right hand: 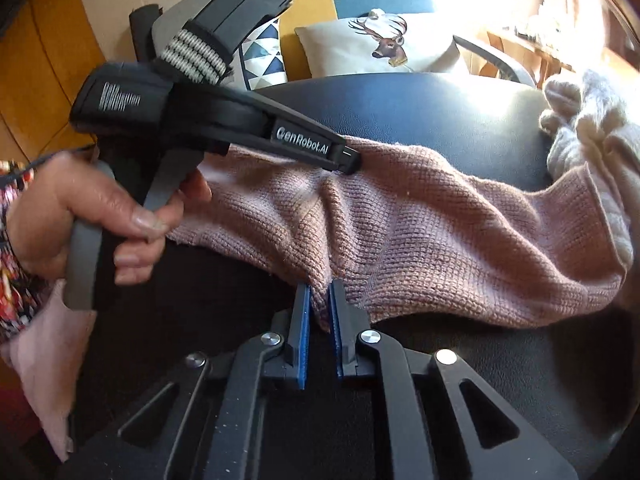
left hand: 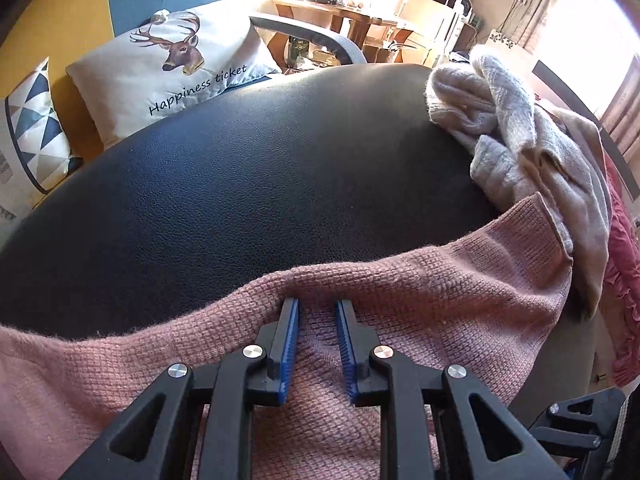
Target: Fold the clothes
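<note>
In the left wrist view, the left gripper [left hand: 317,305] is seen at 6 o'clock, its blue pads [left hand: 290,344] set narrowly apart with a ridge of the pink knitted garment [left hand: 420,300] bunched between them; the fabric is gripped at its far edge. The garment is spread across the lower part of the frame, from 8 o'clock to 3 o'clock, on a black leather-look surface [left hand: 260,184] that fills the middle. A heap of grey and beige knitwear [left hand: 508,128] is piled at 2 o'clock, touching the pink garment. A cushion printed with a deer [left hand: 168,68] is propped at 11 o'clock against a yellow and blue backrest, and a cushion with triangles [left hand: 32,128] lies at 9 o'clock. A wooden table [left hand: 340,12] crowded with small things is lit brightly at 12 o'clock.

In the right wrist view, the right gripper [right hand: 319,294] is found at 6 o'clock, its pads nearly together and pinching a fold at the near edge of the pink garment [right hand: 440,240]. The left gripper [right hand: 352,160] is seen at 10 o'clock, held by a hand [right hand: 80,216] at 9 o'clock, its tip resting on the garment's far edge. The black surface [right hand: 520,360] is seen beneath, the pale knitwear [right hand: 588,128] at 2 o'clock.
</note>
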